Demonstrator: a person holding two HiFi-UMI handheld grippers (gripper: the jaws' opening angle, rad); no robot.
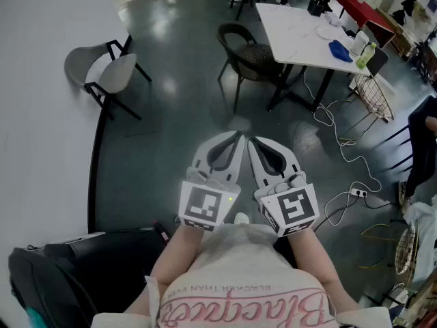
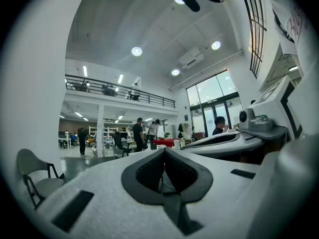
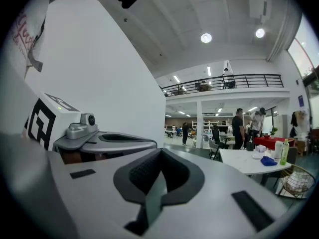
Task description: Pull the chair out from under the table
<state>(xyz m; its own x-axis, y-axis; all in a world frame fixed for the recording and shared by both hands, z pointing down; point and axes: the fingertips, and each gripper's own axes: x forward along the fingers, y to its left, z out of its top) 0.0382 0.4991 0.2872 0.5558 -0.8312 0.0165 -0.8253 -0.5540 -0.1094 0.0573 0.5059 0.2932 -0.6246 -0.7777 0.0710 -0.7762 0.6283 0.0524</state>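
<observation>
Left claw and right claw hang clenched and empty, side by side; far beyond, dark chair sits beside white surface.

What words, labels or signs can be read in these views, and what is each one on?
"BLACKER THAN EVE...": small capitals on the person's shirt, upside down in the head view, with the end cut off.
"Blac...": large pink script on the same shirt; the remaining letters are uncertain.
Marker cubes: square patterns only, no words.
Shirt print in the two tool views: too blurred to read.
</observation>
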